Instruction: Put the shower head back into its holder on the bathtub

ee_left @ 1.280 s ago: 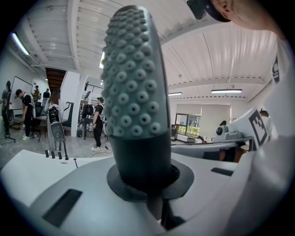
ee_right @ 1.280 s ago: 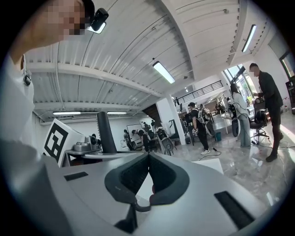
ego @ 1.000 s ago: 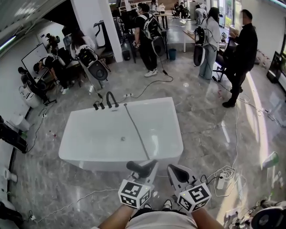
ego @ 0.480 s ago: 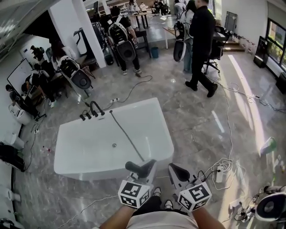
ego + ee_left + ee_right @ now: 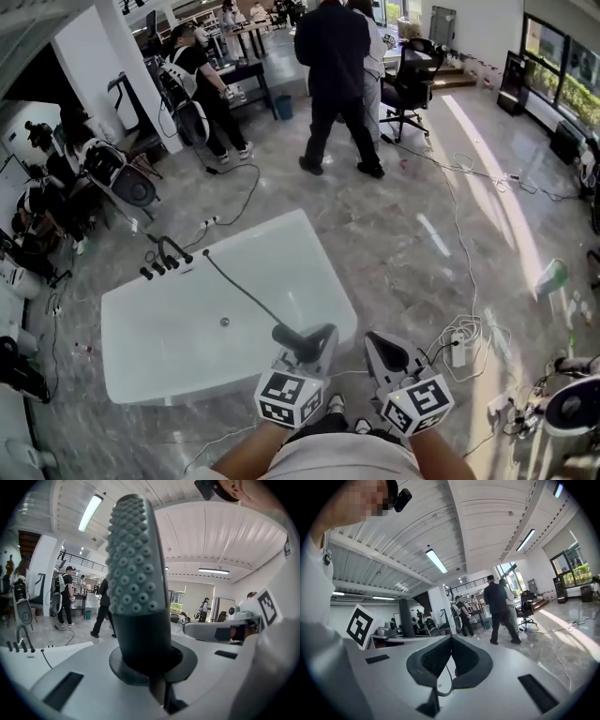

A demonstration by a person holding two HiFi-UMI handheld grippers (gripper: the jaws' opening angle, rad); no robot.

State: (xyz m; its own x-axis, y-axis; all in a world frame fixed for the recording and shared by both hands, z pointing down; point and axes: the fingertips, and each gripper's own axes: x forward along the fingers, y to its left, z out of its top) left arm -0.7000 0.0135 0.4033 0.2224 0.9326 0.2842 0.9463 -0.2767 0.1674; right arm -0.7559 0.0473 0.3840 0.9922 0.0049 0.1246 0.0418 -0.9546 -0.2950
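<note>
Half done, I judge: my left gripper (image 5: 315, 337) pinches the shower head (image 5: 292, 336) in its jaws beside the bathtub (image 5: 169, 330), my right gripper (image 5: 382, 347) has its jaws pressed together, empty, and seating the head by the taps (image 5: 167, 255) remains.

The faucet (image 5: 169, 251) stands at the far left corner of the bathtub (image 5: 169, 361).

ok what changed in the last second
The white rectangular bathtub slid left and lower in view, and the person in dark clothes walked from the right to top centre. The left tool stayed shut on the dark grey studded shower head; the right tool stayed shut and empty.
</note>
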